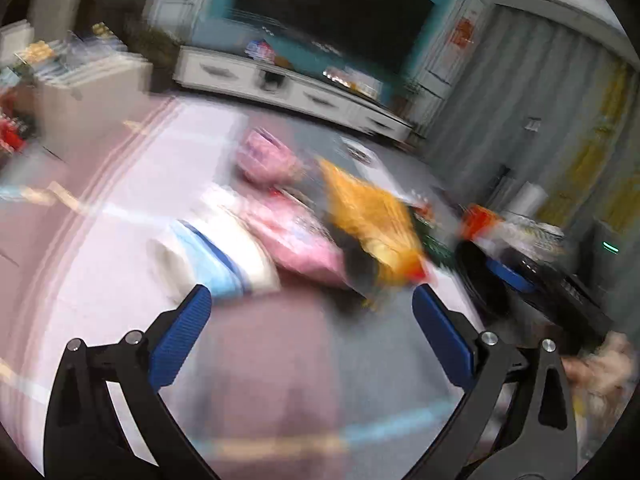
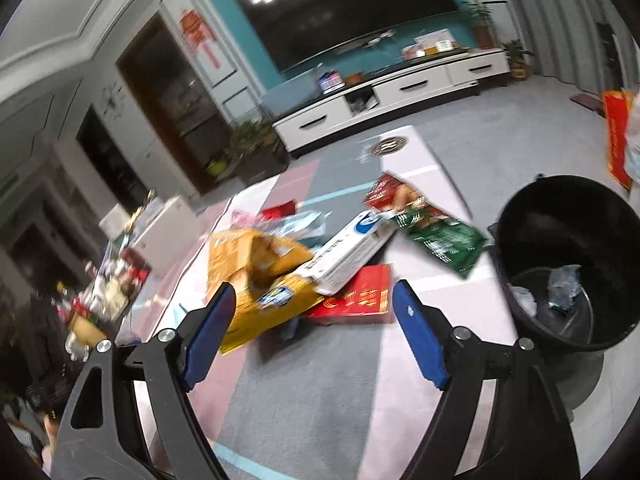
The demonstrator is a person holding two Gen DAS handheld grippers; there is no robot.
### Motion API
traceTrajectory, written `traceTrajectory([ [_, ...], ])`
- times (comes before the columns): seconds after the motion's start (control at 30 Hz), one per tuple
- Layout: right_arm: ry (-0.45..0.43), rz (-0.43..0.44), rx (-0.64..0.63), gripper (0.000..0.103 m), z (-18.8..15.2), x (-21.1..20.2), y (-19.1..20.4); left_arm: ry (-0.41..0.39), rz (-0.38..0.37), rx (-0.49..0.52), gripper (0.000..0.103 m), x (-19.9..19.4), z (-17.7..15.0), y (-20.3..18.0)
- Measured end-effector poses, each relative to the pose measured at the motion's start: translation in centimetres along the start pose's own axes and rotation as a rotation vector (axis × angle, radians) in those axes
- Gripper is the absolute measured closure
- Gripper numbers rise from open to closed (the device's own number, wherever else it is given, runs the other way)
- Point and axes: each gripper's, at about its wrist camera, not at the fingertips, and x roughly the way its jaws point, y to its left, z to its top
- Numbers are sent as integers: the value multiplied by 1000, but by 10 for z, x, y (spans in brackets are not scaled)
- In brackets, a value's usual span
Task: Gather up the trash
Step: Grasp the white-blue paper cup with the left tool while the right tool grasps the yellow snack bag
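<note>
Left gripper (image 1: 312, 300) and right gripper (image 2: 314, 300): both wide, empty. Print on yellow bag (image 2: 256, 276) and white box (image 2: 352, 252) unreadable; blurred.

The black bin (image 2: 572, 240) looks like smooth plastic with a dull sheen, and crumpled clear film lies inside it. The yellow bag (image 2: 256, 276) and green packet (image 2: 444, 244) are glossy, creased foil or plastic. The white box (image 2: 352, 252) and red box (image 2: 356, 300) look like printed cardboard. The blue pads (image 2: 420, 336) are ribbed and matt on black frames with shiny metal screws. The mat (image 2: 320, 380) appears matt.
</note>
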Motion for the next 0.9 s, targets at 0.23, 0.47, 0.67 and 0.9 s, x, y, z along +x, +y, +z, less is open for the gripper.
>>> traceTrajectory([
  [0.23,27,-13,-76,24,20,22,39,102,71,-142,3,41,26,59],
  [0.47,17,10,-149,24,26,59,71,154,11,-253,3,63,15,86],
  [0.67,74,2,-137,24,17,90,71,176,33,-230,3,82,13,87],
  [0.9,99,-37,-188,24,9,107,82,218,46,-166,18,99,11,76],
])
